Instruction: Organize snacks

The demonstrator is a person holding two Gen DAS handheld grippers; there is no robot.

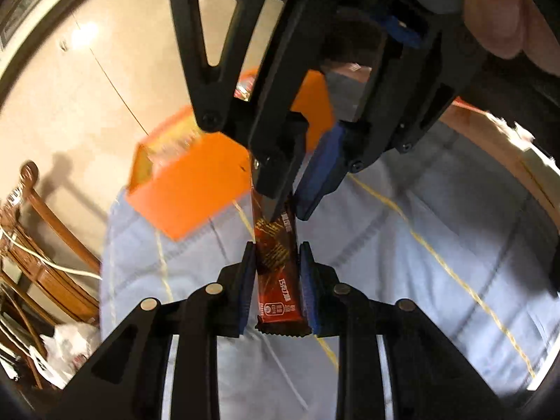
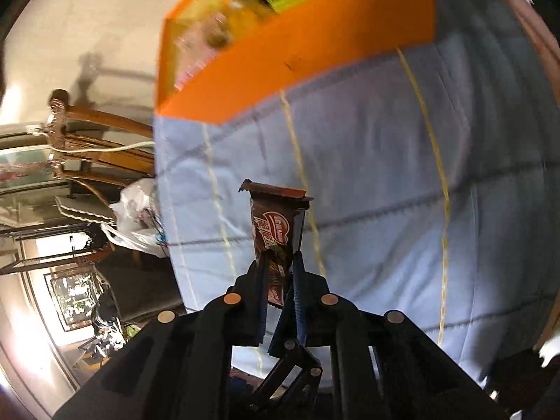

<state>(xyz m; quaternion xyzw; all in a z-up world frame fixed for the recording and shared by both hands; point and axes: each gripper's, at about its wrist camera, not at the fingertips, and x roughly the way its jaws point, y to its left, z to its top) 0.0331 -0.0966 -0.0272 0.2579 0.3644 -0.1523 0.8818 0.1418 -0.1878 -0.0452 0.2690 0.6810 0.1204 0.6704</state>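
Observation:
A brown-red chocolate bar wrapper [image 1: 278,273] is held in the air between both grippers. My left gripper [image 1: 277,252] has its blue pads on either side of the bar's lower part. My right gripper [image 1: 283,206] comes down from above in the left wrist view and is shut on the bar's other end. In the right wrist view the right gripper [image 2: 280,266] is shut on the bar [image 2: 274,234], which stands up from its fingers. An orange box [image 2: 297,59] holding several snack packs stands on the light blue cloth [image 2: 385,175]; it also shows in the left wrist view [image 1: 196,189].
The blue cloth with yellow lines covers a wooden table [image 1: 504,150]. Wooden chairs [image 2: 98,147] and a white plastic bag [image 2: 136,217] are off the table's left edge. A hand [image 1: 500,17] holds the right gripper's handle.

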